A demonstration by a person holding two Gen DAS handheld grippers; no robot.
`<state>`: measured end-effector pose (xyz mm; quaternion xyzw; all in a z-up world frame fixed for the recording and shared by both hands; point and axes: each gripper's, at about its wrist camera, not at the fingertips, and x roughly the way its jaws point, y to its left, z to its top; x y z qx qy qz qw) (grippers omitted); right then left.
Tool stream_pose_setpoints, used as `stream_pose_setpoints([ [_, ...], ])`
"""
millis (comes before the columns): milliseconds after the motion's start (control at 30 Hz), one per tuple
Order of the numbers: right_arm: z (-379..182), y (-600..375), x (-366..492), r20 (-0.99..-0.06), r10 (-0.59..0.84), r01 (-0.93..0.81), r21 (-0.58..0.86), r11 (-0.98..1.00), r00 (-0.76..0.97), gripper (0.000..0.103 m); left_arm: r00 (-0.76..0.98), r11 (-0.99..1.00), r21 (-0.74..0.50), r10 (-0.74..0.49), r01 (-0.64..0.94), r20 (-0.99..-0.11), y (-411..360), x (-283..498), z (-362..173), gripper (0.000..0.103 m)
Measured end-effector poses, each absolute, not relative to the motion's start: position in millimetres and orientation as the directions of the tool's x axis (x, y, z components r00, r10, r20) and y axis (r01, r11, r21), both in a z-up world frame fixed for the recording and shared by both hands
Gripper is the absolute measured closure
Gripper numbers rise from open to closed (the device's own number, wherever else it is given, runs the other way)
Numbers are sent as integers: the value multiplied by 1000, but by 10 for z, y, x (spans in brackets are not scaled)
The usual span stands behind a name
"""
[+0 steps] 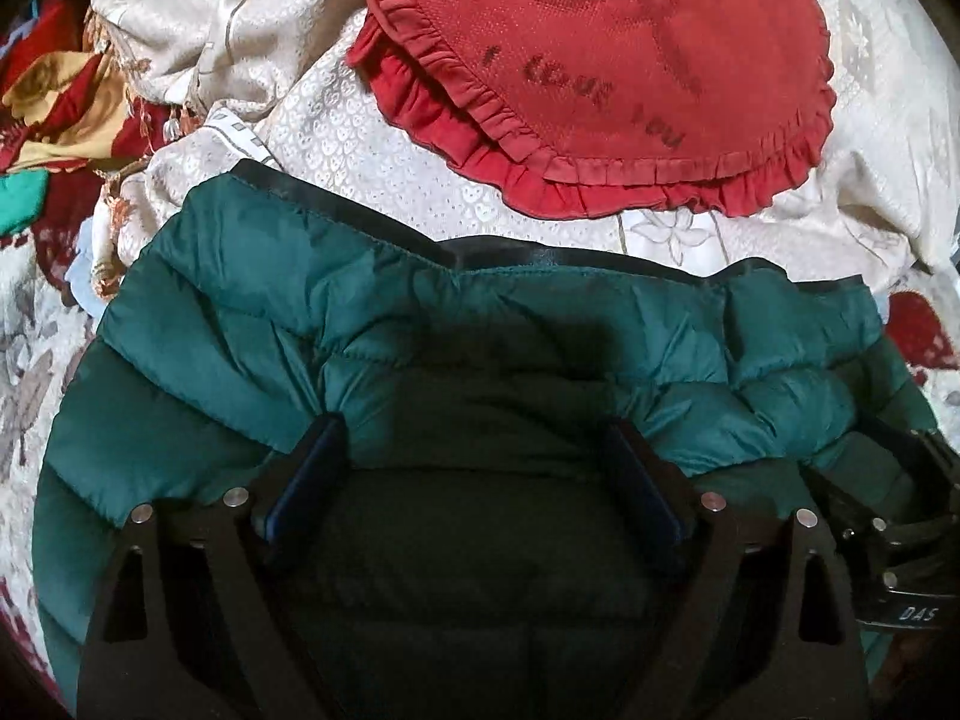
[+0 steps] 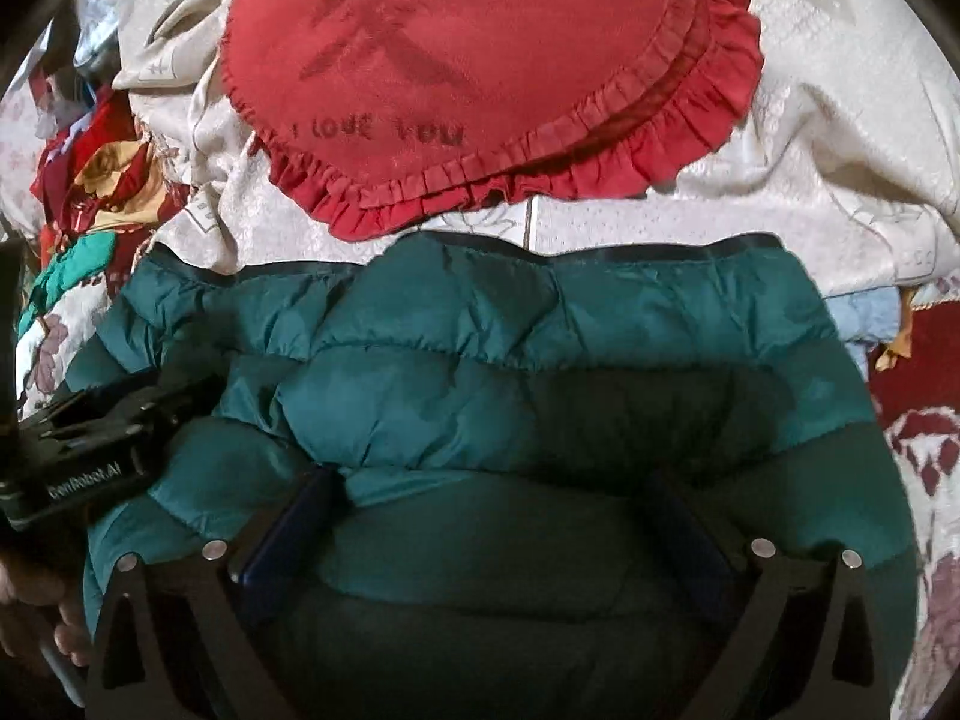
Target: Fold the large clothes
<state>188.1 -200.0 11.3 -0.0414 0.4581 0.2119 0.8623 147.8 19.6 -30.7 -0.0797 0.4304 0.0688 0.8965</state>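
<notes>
Right now a big green puffer jacket [image 1: 252, 300] lies on a bed with a cream bedspread [image 1: 372, 138]. Its dark-trimmed edge points toward a red frilly cushion [image 1: 600, 60] that says "I love you". The left gripper [image 1: 474, 468] sits on the puffy jacket with its fingers [image 1: 306, 480] spread wide, holding nothing. The right gripper [image 2: 498, 516] is just beside it, also pressed on the jacket, fingers [image 2: 282, 534] wide apart and holding nothing. Bright flowery cloth [image 1: 54, 96] is bunched up at the left.
</notes>
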Motion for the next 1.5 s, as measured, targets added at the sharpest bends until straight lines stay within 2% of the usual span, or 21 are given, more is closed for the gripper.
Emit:
stream_pose_setpoints([
  [167,122,-1981,1827,-801,317,-389,115,914,507,0,638,978,-39,102,-204,-763,114,1397,-258,15],
  [267,149,-1976,1794,-810,294,-380,96,920,507,0,626,982,-49,76,-180,-776,141,1317,-135,15],
  [400,313,-2057,1745,-818,296,-401,88,912,493,1,665,976,-181,-54,-124,-745,459,1100,233,15],
  [500,614,-2262,1597,-771,319,-411,82,908,551,1,723,962,-221,-37,-162,-690,988,877,538,15],
  [567,781,-2431,1478,-742,325,-429,55,902,587,1,725,942,-256,-20,-217,-689,1376,781,586,15],
  [633,834,-2627,1413,-730,319,-431,37,901,605,1,714,898,-346,-53,-272,-699,1810,678,467,15],
  [733,726,-2910,1475,-752,283,-364,61,929,595,1,668,834,-472,-179,-287,-722,2058,643,137,15],
  [833,582,-3116,1603,-779,308,-295,166,941,546,1,613,855,-438,-194,-277,-766,1978,708,-89,15],
  [967,440,-3277,1659,-813,260,-229,161,960,521,1,631,864,-454,-231,-217,-741,1874,751,-192,14],
  [1033,327,-3314,1691,-840,239,-212,152,965,488,1,634,859,-475,-261,-193,-728,1899,761,-250,9],
  [1100,240,-3327,1702,-850,249,-212,166,963,465,1,620,839,-522,-329,-155,-713,1908,791,-353,3],
  [1267,120,-3406,1719,-852,287,-198,220,955,438,1,618,817,-575,-434,-36,-656,1880,895,-377,2],
  [1367,68,-3465,1716,-845,322,-181,270,946,426,1,633,828,-561,-428,-12,-645,1860,984,-345,2],
  [1433,42,-3507,1708,-840,341,-169,297,940,422,1,629,815,-579,-446,-7,-636,1871,1044,-365,4],
  [1500,22,-3529,1686,-835,352,-167,310,936,423,1,633,807,-591,-462,8,-622,1860,1090,-352,18],
])
